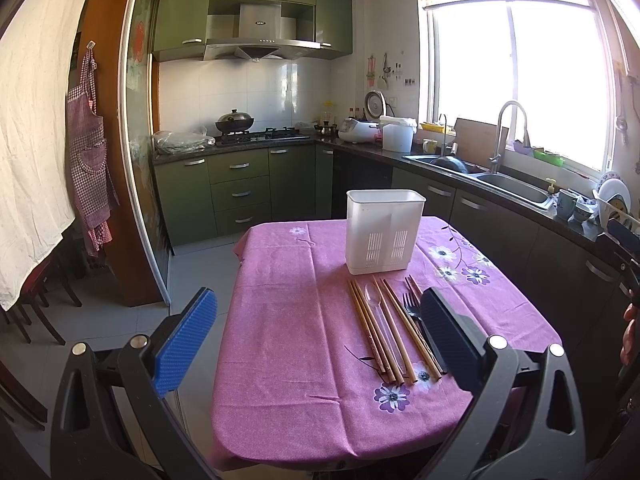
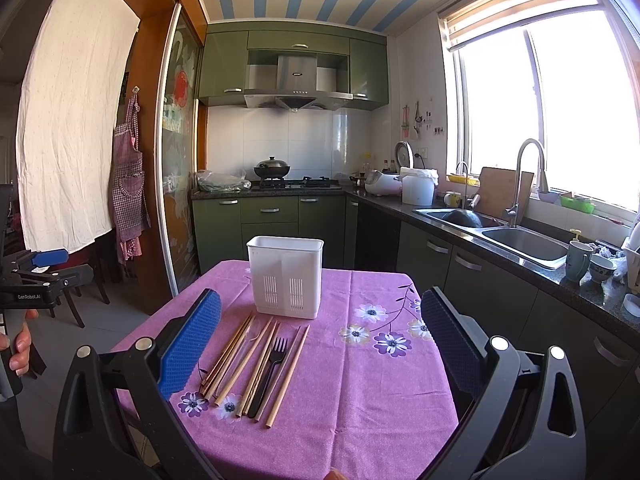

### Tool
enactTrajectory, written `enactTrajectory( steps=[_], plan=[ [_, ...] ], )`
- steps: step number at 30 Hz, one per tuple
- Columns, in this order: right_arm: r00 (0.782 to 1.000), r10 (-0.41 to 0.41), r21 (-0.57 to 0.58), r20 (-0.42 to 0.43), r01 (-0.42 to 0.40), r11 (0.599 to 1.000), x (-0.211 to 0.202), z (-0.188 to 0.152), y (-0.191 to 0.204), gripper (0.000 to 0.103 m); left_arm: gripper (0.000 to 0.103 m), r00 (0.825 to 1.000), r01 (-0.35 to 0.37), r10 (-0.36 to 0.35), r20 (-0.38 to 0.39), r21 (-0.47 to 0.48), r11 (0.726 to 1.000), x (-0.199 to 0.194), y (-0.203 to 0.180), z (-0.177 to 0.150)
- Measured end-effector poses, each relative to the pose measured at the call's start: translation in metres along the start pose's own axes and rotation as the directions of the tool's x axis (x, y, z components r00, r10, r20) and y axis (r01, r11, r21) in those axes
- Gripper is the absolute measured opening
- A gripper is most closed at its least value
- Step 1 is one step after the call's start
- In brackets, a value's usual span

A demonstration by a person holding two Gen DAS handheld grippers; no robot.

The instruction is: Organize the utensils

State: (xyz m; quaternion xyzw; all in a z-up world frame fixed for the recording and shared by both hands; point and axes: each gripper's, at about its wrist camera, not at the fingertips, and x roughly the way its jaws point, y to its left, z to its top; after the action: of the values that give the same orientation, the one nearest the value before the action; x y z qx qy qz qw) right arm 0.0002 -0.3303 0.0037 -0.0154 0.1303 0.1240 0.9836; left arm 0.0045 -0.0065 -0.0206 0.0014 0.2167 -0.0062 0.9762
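- Both tongs stand wide apart and hold nothing: the left gripper (image 1: 318,334) hangs above the near end of the table, the right gripper (image 2: 320,340) likewise, each raised clear of the cloth.
- On the pink flowered tablecloth (image 2: 360,400) lies a row of wooden chopsticks (image 2: 236,360), side by side, running lengthwise toward the far edge.
- Among them rest a black plastic fork (image 2: 272,368) and a clear plastic spoon (image 1: 378,320), the spoon between chopsticks.
- Just beyond the utensils' far tips stands a white slotted utensil holder (image 1: 384,232), upright, near the table's far edge.
- Behind, a sink (image 2: 520,240) sits under the window.
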Motion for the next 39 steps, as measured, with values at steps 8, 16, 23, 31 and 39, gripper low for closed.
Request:
enactTrajectory(
  steps=[8,16,23,31,39],
  plan=[
    [1.0,0.0,-0.001,-0.004,0.0,1.0,0.003,0.001,-0.002,0.099,0.097,1.0,-0.001,0.001,-0.001,0.001,1.0,0.0,0.0,0.001],
    [1.0,0.0,-0.002,-0.008,0.0,1.0,0.005,-0.001,-0.001,0.099,0.097,1.0,0.0,0.0,-0.008,0.001,1.0,0.003,-0.001,-0.003],
    [0.998,0.011,-0.016,-0.058,-0.011,1.0,0.021,-0.002,-0.001,0.099,0.097,0.999,0.017,-0.017,-0.04,0.001,1.0,0.011,-0.002,-0.004],
    [0.893,0.102,0.042,-0.439,-0.093,0.995,0.12,-0.011,-0.018,0.099,0.097,0.967,0.06,-0.062,-0.246,-0.016,0.998,0.082,-0.011,0.005],
    [0.72,0.153,0.101,-0.677,-0.115,0.988,0.218,-0.04,-0.026,0.099,0.097,0.896,0.11,-0.096,-0.434,0.008,0.994,0.175,-0.045,0.008]
  ],
)
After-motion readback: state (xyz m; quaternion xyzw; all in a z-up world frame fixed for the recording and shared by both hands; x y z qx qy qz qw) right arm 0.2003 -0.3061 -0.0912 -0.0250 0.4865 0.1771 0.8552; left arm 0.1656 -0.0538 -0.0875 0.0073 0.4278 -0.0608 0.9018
